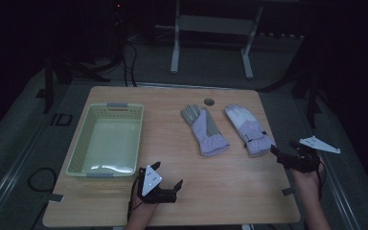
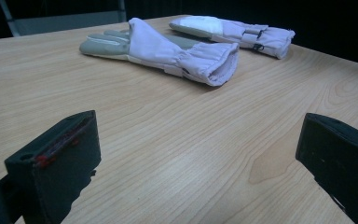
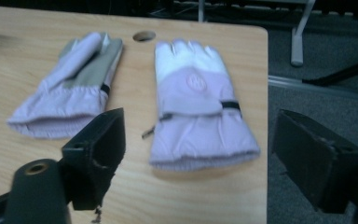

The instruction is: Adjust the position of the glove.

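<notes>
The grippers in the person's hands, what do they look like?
Each is a black hand-held tool with two chunky black block jaws. The left gripper carries a light grey three-cornered plate with small dark dots, and a thin black cable trails from it. The right gripper has the same kind of plate. In the left gripper view, one jaw pad shows red flecks. The forearms are bare, with no sleeves.
</notes>
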